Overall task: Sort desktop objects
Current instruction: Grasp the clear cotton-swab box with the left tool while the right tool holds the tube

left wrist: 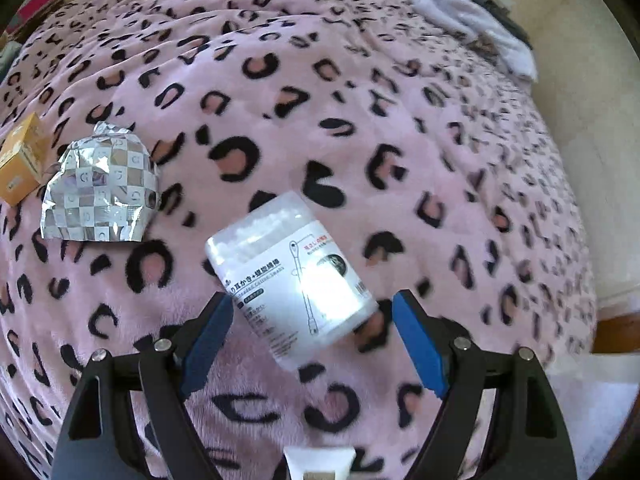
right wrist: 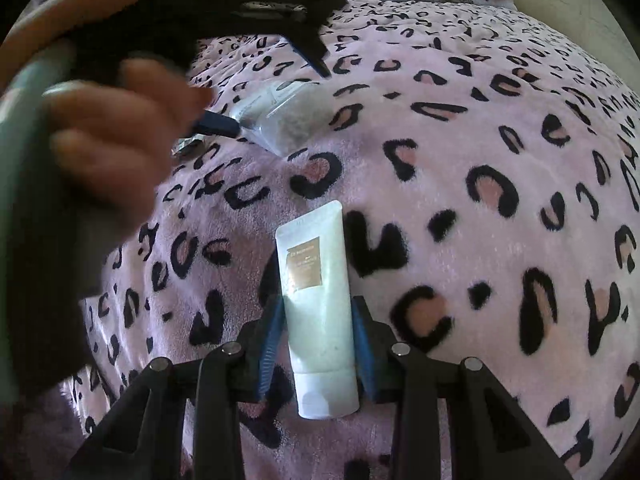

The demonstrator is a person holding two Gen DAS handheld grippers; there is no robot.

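A clear tub of cotton swabs [left wrist: 296,276] lies on its side on the pink leopard blanket [left wrist: 360,120]. My left gripper [left wrist: 312,300] hangs over it, open, its blue pads on either side of the tub's near end without touching it. The right wrist view shows that same gripper [right wrist: 280,100] around the tub [right wrist: 288,116], with a person's hand [right wrist: 120,132] holding it. My right gripper [right wrist: 318,320] is shut on a white cream tube [right wrist: 320,312], cap end towards the camera, low over the blanket [right wrist: 500,140].
A silver checkered foil bag [left wrist: 100,188] and an orange box [left wrist: 20,160] lie at the left. A white cloth [left wrist: 472,20] is bunched at the blanket's far right edge, with pale floor [left wrist: 592,160] beyond.
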